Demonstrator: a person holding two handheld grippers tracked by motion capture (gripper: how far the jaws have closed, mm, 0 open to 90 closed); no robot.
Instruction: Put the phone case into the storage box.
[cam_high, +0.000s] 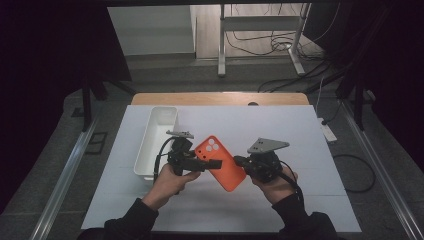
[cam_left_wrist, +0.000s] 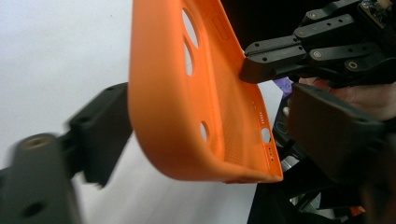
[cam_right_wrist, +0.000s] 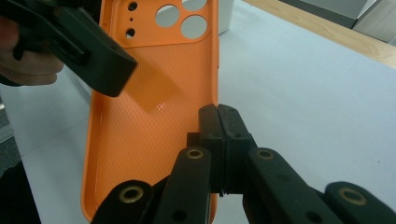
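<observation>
An orange phone case (cam_high: 222, 165) with round camera holes is held above the white table sheet. My right gripper (cam_high: 240, 161) is shut on it: in the right gripper view its closed jaws (cam_right_wrist: 218, 116) pinch the long side rim of the case (cam_right_wrist: 140, 126). My left gripper (cam_high: 212, 161) reaches in from the left at the camera-hole end. In the left gripper view the case (cam_left_wrist: 177, 116) stands between its two jaws; the right-hand one stands clear of the rim, so that gripper is open. The right gripper's tip (cam_left_wrist: 261, 65) clamps the far edge.
A white rectangular bin (cam_high: 157, 140) lies just left of the left hand. The white sheet (cam_high: 290, 130) covers the table, with a wooden edge (cam_high: 220, 98) at the back. Cables and a desk frame (cam_high: 260, 30) stand on the floor beyond.
</observation>
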